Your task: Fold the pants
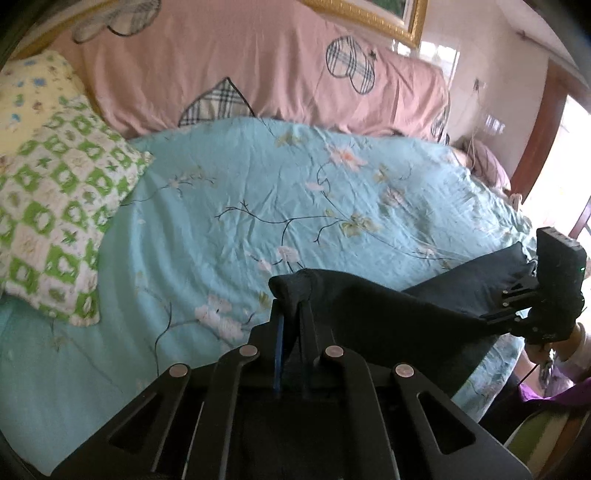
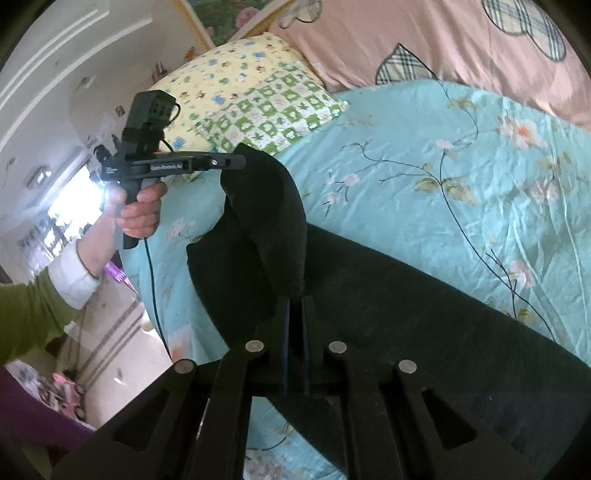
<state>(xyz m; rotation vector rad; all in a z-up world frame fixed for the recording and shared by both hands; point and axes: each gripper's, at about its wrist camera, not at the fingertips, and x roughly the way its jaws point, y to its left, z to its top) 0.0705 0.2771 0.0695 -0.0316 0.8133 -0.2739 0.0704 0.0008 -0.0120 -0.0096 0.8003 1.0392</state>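
Dark pants (image 1: 373, 306) stretch between the two grippers above a light blue floral bed sheet (image 1: 258, 192). My left gripper (image 1: 291, 306) is shut on one bunched corner of the fabric. The right gripper (image 1: 491, 310) at the right edge pinches the other corner. In the right wrist view, the right gripper (image 2: 295, 301) is shut on a raised fold of the pants (image 2: 424, 302), the rest lying along the sheet (image 2: 461, 166). The left gripper (image 2: 240, 161), held by a hand (image 2: 142, 210), lifts a hanging corner of them.
A green-checked pillow (image 1: 59, 206) and a yellow pillow (image 1: 33, 92) lie at the bed's left. A pink quilt (image 1: 240, 62) runs along the back under a gold frame (image 1: 373, 14). The floor (image 2: 110, 343) with pink toys lies beside the bed.
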